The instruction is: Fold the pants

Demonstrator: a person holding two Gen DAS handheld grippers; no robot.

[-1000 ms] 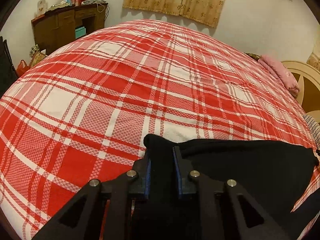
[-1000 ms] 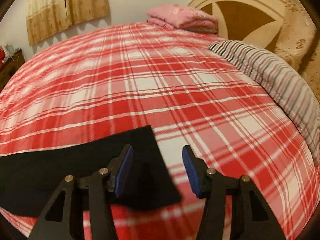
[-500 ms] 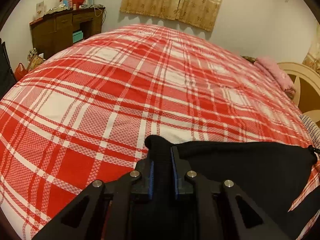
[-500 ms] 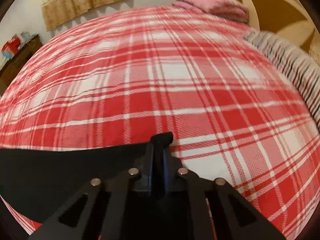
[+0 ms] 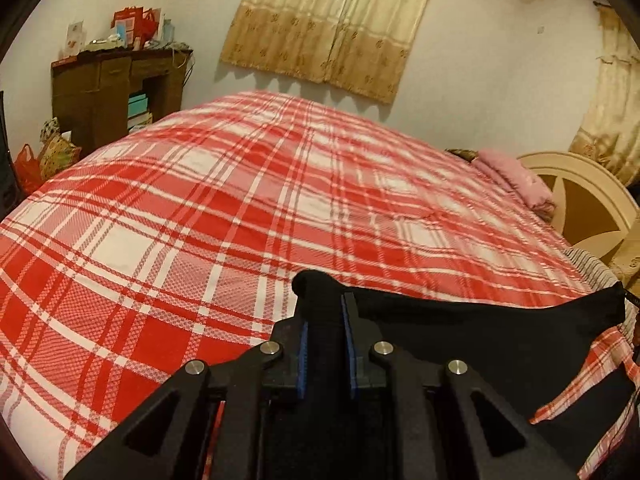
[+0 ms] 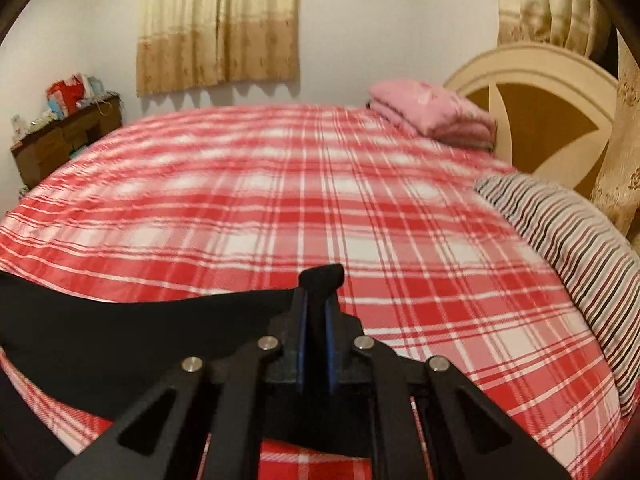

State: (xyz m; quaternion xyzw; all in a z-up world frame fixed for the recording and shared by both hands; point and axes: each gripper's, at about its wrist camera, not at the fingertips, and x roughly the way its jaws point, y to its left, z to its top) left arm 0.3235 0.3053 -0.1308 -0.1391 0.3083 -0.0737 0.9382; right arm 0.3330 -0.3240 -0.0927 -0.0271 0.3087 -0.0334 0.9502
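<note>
The black fabric pants (image 5: 480, 344) hang stretched between the two grippers, lifted just above the near edge of the bed, whose red-and-white plaid cover (image 5: 224, 216) spreads out beyond them. The left gripper (image 5: 324, 320) has its blue-padded jaws clamped on one bunched corner of the cloth; its jaws have just been closing on it. The right gripper (image 6: 317, 312) is pinched tight on the opposite corner, having just closed from wide apart. A striped pillow (image 6: 568, 248) lies along the bed's right edge, and a folded pink blanket (image 6: 432, 116) sits at the far right corner beside the cream rounded headboard (image 6: 540, 96). A dark wooden dresser (image 5: 104, 92) stands past the far left corner.
</note>
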